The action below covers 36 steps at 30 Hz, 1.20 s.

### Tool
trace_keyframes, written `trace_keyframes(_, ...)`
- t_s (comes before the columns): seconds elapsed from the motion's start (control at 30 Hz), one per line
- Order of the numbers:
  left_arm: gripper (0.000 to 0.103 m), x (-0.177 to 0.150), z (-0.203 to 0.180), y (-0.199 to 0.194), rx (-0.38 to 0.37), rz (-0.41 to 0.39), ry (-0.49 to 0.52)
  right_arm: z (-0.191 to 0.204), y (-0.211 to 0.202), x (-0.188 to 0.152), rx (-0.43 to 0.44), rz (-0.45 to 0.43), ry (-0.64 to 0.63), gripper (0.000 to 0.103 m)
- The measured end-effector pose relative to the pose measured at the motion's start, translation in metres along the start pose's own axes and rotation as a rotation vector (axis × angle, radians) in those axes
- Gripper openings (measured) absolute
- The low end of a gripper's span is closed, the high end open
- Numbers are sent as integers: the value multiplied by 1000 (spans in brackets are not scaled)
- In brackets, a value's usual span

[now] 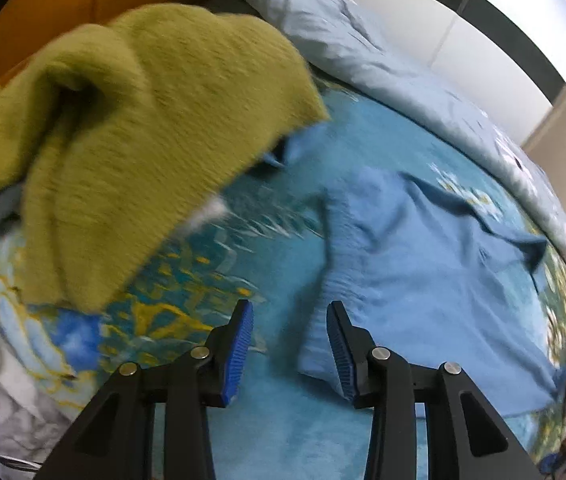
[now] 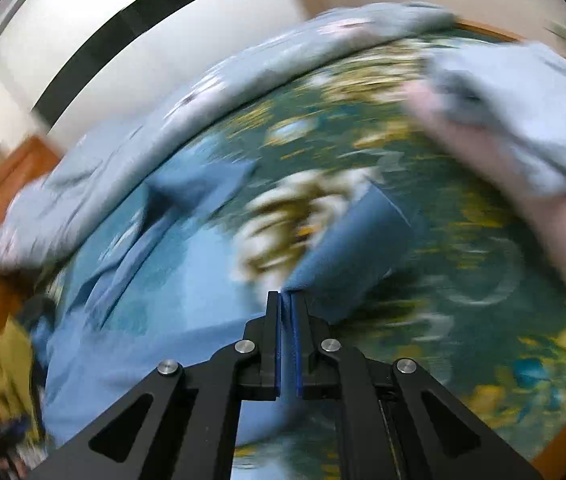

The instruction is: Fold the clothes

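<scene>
A light blue shirt (image 1: 423, 264) lies spread on a patterned teal bedspread (image 1: 187, 280). My left gripper (image 1: 289, 344) is open and empty, its right finger (image 1: 341, 354) at the shirt's near corner. In the right wrist view my right gripper (image 2: 286, 300) is shut on a fold of the blue shirt (image 2: 347, 252), lifted off the bed; the rest of the shirt (image 2: 155, 304) lies to the left. This view is motion-blurred.
A green fuzzy garment (image 1: 131, 128) is heaped at the left. A pale blue quilt (image 1: 363, 52) runs along the bed's far side. Folded pale blue and pink clothes (image 2: 523, 136) lie at the right. An orange wooden headboard (image 1: 63, 0) is behind.
</scene>
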State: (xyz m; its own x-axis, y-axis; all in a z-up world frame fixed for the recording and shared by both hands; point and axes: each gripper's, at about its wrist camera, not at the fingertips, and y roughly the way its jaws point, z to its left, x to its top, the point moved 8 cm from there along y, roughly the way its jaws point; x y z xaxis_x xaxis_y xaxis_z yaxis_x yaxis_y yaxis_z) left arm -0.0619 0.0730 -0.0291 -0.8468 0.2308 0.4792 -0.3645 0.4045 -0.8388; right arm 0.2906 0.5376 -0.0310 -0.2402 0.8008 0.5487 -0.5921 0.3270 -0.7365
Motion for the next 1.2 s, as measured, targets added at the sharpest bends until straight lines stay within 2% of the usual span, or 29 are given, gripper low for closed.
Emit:
trace_keyframes(0.07,42,-6,-15,7,-20,25,37,35,15,-10,58,47,-97,6)
trace_keyframes(0.17,42,-14,-39,18,-52,46,85,62,22,-30,101,93,-222,7)
trace_keyframes(0.27,42,-18,-59,24,-58,47,145,49,12,-28,104,70,-201,9)
trace_keyframes(0.37,42,-23,-68,26,-78,63,160,26,3,-19,74,45,-157,19)
trace_keyframes(0.47,42,-28,-74,36,-87,87,163,15,2,-16,33,55,-161,20)
trace_keyframes(0.53,42,-31,-76,40,-92,100,160,26,9,-19,42,82,-227,20)
trace_keyframes(0.63,42,-36,-80,42,-100,112,166,49,24,-24,46,121,-348,29)
trace_keyframes(0.77,42,-39,-85,40,-110,115,180,76,52,-26,40,181,-481,29)
trace_keyframes(0.97,42,-46,-88,45,-113,142,193,78,87,-38,-28,280,-547,29)
trace_keyframes(1.07,42,-48,-89,49,-115,151,197,78,80,-45,-6,284,-549,29)
trace_keyframes(1.13,42,-48,-91,50,-118,153,199,79,73,-50,-15,275,-574,20)
trace_keyframes(1.17,42,-48,-92,51,-121,154,200,80,70,-52,-23,270,-588,6)
trace_keyframes(1.2,42,-48,-93,51,-124,156,202,81,67,-54,-22,269,-593,5)
